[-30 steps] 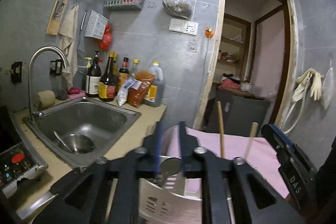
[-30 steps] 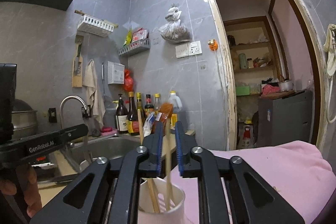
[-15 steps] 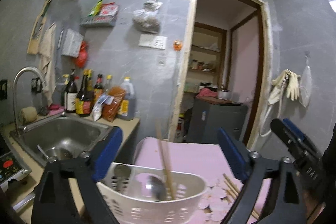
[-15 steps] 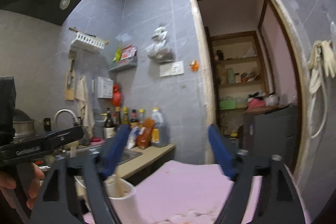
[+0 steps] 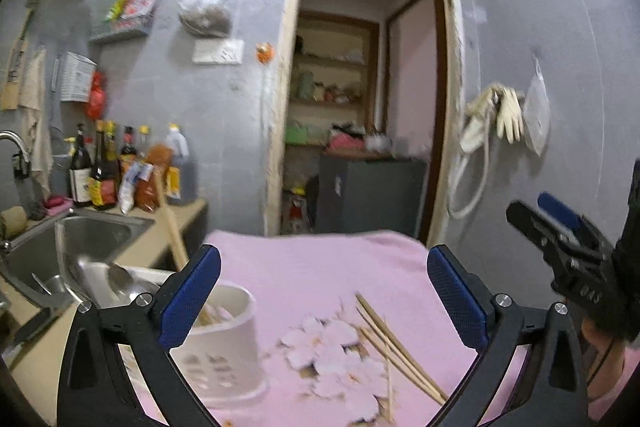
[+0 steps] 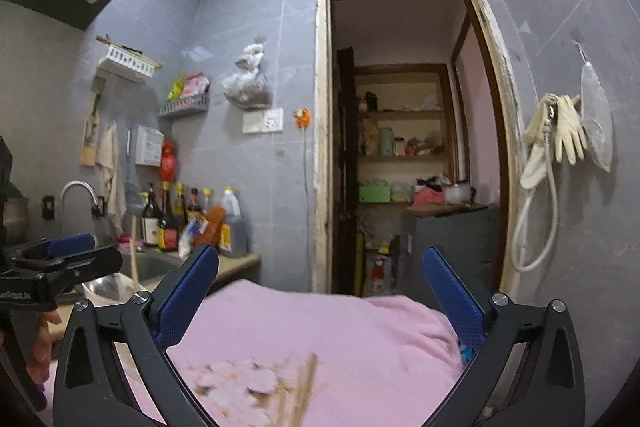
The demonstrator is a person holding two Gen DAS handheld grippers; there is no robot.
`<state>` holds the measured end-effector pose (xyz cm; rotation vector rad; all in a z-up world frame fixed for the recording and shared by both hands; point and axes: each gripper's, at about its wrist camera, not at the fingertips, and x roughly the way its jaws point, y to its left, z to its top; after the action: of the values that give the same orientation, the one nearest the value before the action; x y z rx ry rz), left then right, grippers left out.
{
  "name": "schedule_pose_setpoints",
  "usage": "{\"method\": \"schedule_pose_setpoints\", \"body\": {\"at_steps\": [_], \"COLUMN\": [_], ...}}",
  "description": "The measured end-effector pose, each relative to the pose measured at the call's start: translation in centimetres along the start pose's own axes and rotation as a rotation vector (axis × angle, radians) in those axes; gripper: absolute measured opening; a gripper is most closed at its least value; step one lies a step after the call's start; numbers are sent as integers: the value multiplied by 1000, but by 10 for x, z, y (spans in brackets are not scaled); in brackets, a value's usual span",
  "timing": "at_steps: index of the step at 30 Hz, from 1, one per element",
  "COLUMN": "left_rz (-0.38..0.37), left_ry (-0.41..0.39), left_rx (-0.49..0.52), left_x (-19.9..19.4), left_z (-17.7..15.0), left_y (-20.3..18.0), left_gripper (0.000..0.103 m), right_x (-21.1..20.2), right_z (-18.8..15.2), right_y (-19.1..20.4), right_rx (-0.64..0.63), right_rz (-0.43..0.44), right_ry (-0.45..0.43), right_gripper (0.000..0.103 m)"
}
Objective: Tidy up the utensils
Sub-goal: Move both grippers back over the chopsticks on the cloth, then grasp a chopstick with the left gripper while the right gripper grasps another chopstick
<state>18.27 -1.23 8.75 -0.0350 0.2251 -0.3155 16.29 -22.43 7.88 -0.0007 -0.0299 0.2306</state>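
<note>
Roughly five loose chopsticks (image 5: 394, 347), thin pale wood, lay fanned on pink cloth (image 5: 320, 267) right of one white slotted holder (image 5: 224, 343). Holder held one spoon (image 5: 120, 279), more chopsticks. Left gripper (image 5: 324, 299), right gripper (image 6: 320, 291): jaws opening, nothing between.

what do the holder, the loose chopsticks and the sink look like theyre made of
Holder: probably plastic, matte white with moulded slots in its wall. Chopsticks: likely bamboo or wood, pale tan, thin and unvarnished-looking. Sink: looks like stainless steel, grey with a brushed sheen.
</note>
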Motion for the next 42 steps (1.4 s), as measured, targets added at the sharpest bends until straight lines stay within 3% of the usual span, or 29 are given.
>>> {"method": "schedule_pose_setpoints", "body": {"at_steps": [6,11,15,17,19,24,26,34,42], "left_rz": [-22,-41,-71,-86,-104,-148,-161,-195,-186], "left_ry": [156,320,490,521,565,679,727,761,783], "left_rx": [77,98,81,67,71,115,129,134,123], "left_x": [35,65,93,99,108,129,138,158,177], "left_z": [-28,-53,-70,-76,-82,-97,-104,-110,-106], "left_y": [-26,-36,-38,-36,-37,-46,-49,-55,-60], "left_gripper": [101,101,98,91,76,52,42,22,8], "right_x": [5,13,23,30,38,62,72,102,111], "right_z": [-19,-37,-50,-54,-60,-77,-83,-105,-112], "right_y": [-28,-47,-52,-54,-55,-55,-55,-56,-54], "right_rx": [-14,12,15,16,25,8,12,58,94], "right_rz": [-33,-6,30,50,75,132,156,265,298], "right_ry": [97,196,269,310,357,498,559,761,824], "right_gripper": [103,102,92,83,77,64,51,31,30]}}
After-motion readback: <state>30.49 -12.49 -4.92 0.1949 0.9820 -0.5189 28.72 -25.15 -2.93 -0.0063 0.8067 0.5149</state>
